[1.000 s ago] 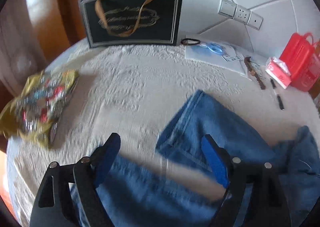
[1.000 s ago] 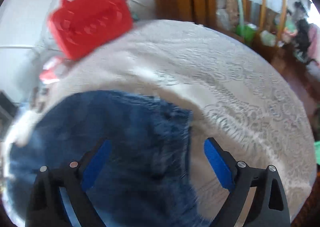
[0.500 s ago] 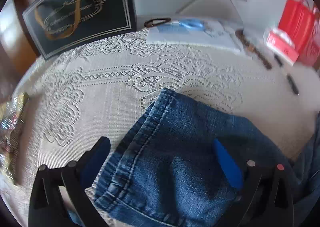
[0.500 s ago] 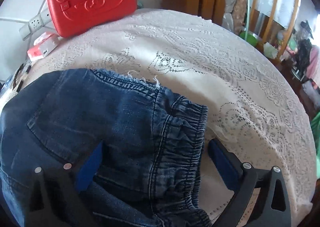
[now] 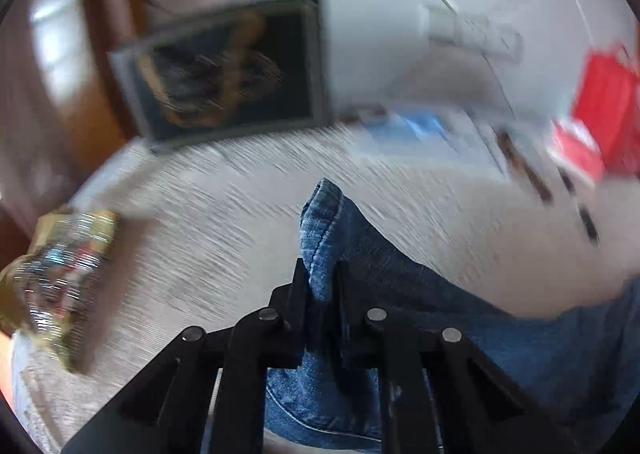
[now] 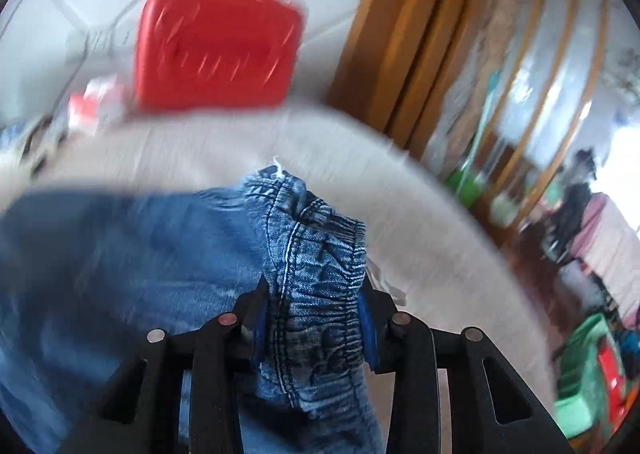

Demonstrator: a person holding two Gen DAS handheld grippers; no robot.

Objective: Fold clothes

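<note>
My left gripper (image 5: 322, 284) is pinched tight on the hem of the jeans (image 5: 400, 294), cuff poking up between the pads. My right gripper (image 6: 314, 312) is closing on the bunched elastic waistband (image 6: 320, 254). The denim runs lengthwise between my two hands, draped over the lace tablecloth (image 5: 224, 221). To my eye, the fold turns on bringing hem toward waistband.
</note>
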